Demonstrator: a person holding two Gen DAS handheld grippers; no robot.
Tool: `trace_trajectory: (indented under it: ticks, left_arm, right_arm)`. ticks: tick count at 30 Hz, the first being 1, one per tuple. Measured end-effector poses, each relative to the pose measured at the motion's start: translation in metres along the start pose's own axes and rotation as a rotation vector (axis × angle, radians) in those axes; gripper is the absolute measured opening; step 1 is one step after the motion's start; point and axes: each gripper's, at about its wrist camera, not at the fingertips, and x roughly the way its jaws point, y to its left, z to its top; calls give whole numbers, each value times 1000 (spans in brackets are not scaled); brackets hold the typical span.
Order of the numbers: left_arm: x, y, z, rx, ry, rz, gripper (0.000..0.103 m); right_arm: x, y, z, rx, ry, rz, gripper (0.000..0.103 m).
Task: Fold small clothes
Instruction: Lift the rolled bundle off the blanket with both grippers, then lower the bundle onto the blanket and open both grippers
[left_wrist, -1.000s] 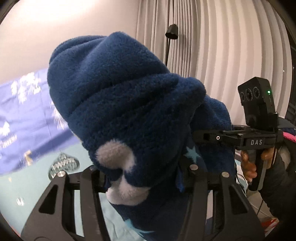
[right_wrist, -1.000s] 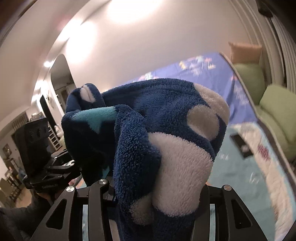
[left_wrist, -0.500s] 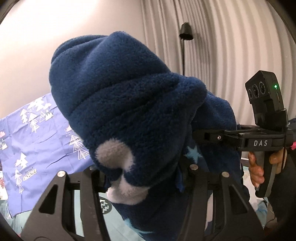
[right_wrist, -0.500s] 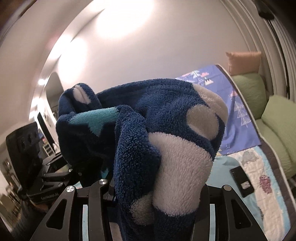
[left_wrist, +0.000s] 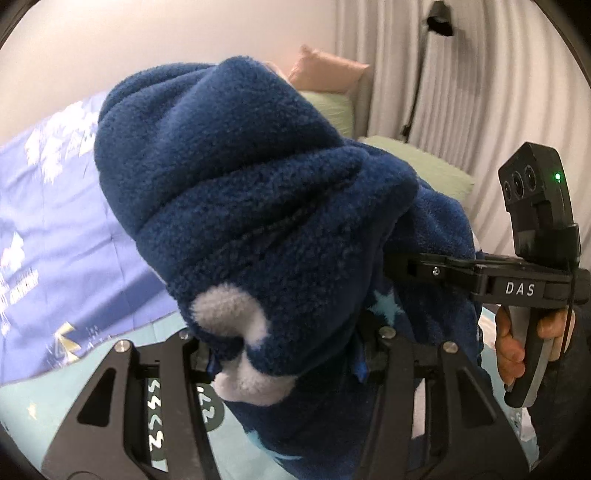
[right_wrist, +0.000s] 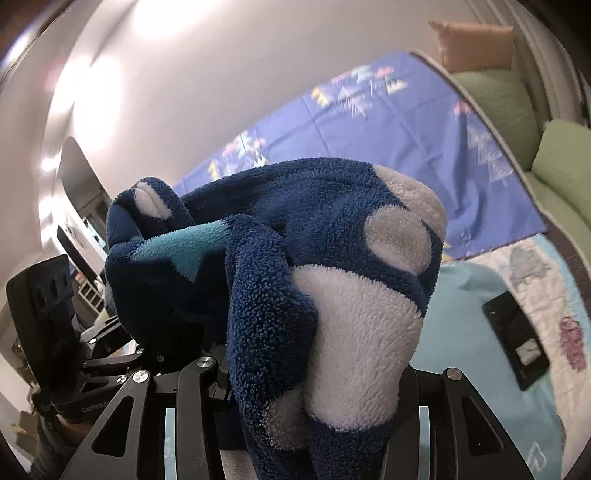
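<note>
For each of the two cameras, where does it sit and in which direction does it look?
Left wrist: on the left gripper, facing the fleece garment it grips, bed behind; the right gripper and hand show.
Right wrist: on the right gripper, facing the same garment, bed and green cushions; the left gripper shows at left.
Shared: garment, bed, cushions.

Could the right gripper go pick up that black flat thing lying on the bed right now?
Probably not yet. The right gripper is shut on the fluffy blue garment, so it is full. The black flat thing lies uncovered on the bed ahead.
</note>
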Motion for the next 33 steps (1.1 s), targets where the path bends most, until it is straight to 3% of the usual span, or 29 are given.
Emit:
trace_trajectory:
  ticks: [5, 8, 12, 14, 17, 23, 27, 30, 33]
  left_arm:
    - [42, 43, -9, -130, 27, 9, 54]
    - [70, 57, -31, -166, 63, 65, 55]
    - [113, 64, -61, -137, 133, 181, 61]
    - [120, 60, -76, -120, 93, 210, 64]
    - [122, 75, -86, -214, 62, 155, 70]
    - [123, 74, -95, -226, 42, 150, 73]
    - [122, 76, -87, -251, 36, 172, 82]
    - [102, 76, -83, -277, -13, 196, 82]
    - [73, 67, -77, -258, -56, 170, 82]
  right_arm:
    - [62, -24, 15, 7, 71, 58, 46]
    - [107, -36, 15, -8, 161, 17, 49]
    - [161, -59, 0, -2, 288, -77, 61]
    - [174, -79, -4, 84, 330, -43, 64]
    - [174, -94, -7, 150, 339, -4, 72]
    - [169, -96, -9, 169, 344, -11, 79]
    - [147, -86, -4, 165, 325, -115, 85]
    - [105, -67, -2, 99, 285, -213, 85]
    - [49, -40, -7, -6, 209, -344, 85]
